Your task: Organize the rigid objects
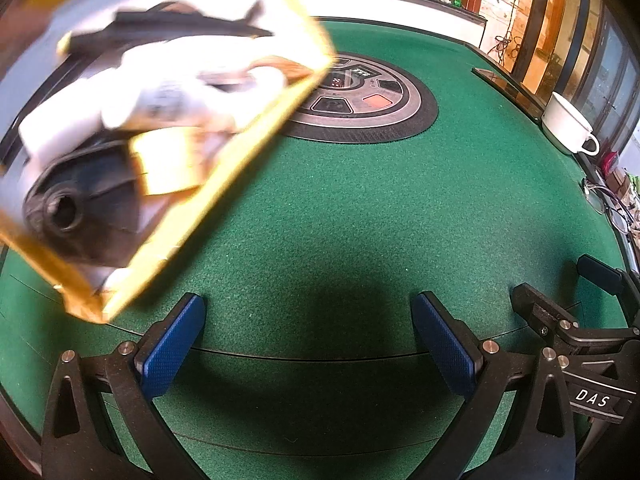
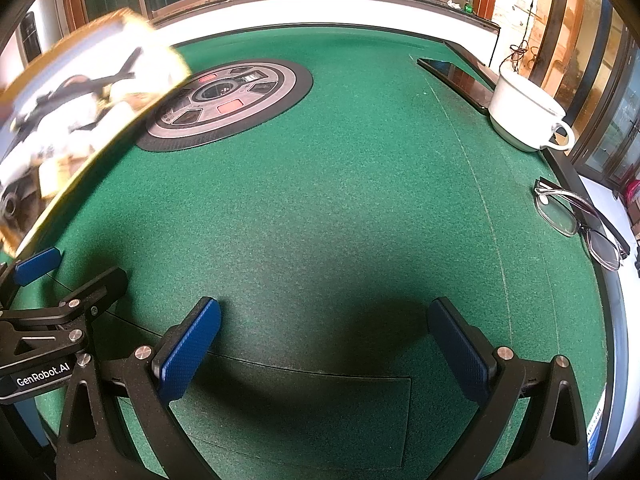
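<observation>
A yellow-edged box [image 1: 160, 128] is appearing tilted and motion-blurred above the left part of the green surface [image 1: 340, 208], not visibly resting on it; what is holding it is not showing. Its open face is showing white and black items jumbled inside, too blurred to name. One such box is showing. The left hand-held gripper [image 1: 308, 344] is sitting wide open with nothing between its blue pads [image 1: 172, 348], and the right hand-held gripper [image 2: 324, 352] is likewise gaping and gripping nothing. Toward the right edge one white cup [image 2: 524, 116] is standing, with one pair of glasses [image 2: 580, 220] lying nearer, well apart from the box. One round control panel [image 2: 228, 100] is sitting in the surface's centre.
</observation>
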Tool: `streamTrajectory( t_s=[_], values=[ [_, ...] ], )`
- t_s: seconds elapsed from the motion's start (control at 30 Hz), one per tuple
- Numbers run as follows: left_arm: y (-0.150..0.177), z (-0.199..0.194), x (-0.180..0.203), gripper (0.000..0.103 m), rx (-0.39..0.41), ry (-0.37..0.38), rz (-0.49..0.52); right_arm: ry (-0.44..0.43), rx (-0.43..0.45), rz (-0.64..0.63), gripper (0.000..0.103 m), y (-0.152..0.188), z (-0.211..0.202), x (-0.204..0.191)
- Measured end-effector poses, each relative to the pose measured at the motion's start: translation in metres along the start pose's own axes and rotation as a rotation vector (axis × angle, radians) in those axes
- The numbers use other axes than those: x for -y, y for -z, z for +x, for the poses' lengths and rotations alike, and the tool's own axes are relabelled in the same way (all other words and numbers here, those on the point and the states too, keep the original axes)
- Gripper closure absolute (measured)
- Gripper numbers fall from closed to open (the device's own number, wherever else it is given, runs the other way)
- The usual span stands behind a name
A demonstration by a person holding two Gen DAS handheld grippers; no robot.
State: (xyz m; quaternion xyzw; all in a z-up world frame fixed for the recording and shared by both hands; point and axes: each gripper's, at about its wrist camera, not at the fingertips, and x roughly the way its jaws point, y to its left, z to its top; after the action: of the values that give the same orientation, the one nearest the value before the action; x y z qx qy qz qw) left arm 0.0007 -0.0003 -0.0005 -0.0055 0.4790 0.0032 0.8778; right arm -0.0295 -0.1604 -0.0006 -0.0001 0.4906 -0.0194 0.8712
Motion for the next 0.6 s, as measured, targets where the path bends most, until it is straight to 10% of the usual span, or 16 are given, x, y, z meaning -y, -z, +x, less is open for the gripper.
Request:
streamTrajectory(
  t_s=[0.6],
  values=[
    [0.0,-0.0005,0.0013,0.0,0.001,0.0,0.001,0.0,0.0,0.0,0.001,0.002,-0.0015,-0.0005]
  ],
)
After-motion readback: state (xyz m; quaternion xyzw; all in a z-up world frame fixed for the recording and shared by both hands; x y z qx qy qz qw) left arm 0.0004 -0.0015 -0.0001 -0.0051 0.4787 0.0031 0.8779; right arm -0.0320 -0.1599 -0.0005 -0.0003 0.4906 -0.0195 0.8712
